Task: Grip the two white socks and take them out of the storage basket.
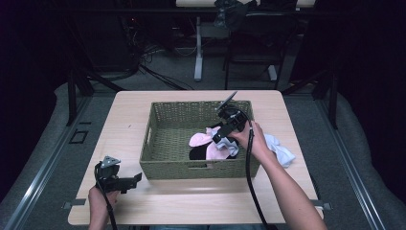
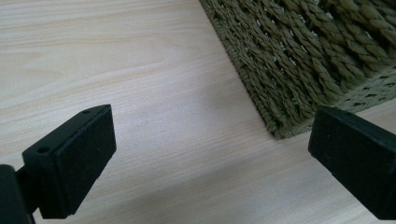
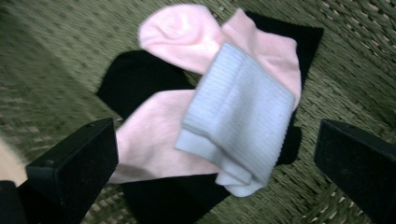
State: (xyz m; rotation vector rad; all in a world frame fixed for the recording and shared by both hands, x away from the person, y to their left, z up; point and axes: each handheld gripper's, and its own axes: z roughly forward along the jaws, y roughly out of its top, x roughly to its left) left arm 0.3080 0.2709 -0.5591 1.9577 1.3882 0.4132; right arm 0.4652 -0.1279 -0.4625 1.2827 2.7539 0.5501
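The woven basket (image 1: 167, 158) stands near the middle of the bench (image 1: 129, 129), and I use it as the landmark for all places.

Inside the basket, toward its right and near side, lies a small heap of socks. The pink socks (image 3: 177, 35) lie over a black sock (image 3: 135, 77), and a white ribbed sock (image 3: 243, 109) is folded on top of the pink ones. In the right gripper view the white sock covers the middle of the heap, and the black one comes out under it at the left, at the upper right and at the bottom. All of them rest on the basket floor.

The right hand-held gripper (image 1: 221, 135) is over the right part of the basket, above the heap, and it points down into it. Its jaws stand wide apart, one at each side of the heap in its own view, and nothing is between the pads; they do not touch the socks. The person's right hand (image 1: 251, 139) holds it at the right wall of the basket.

Outside the basket, just beside its right wall, more white socks (image 1: 282, 151) lie on the bench.

The left hand-held gripper (image 1: 135, 179) is on the near side of the basket, at its left front corner, close to the bench top. Its jaws are also wide and empty. In its own view the corner of the basket (image 2: 289, 70) is just ahead of the jaws, not touching them.
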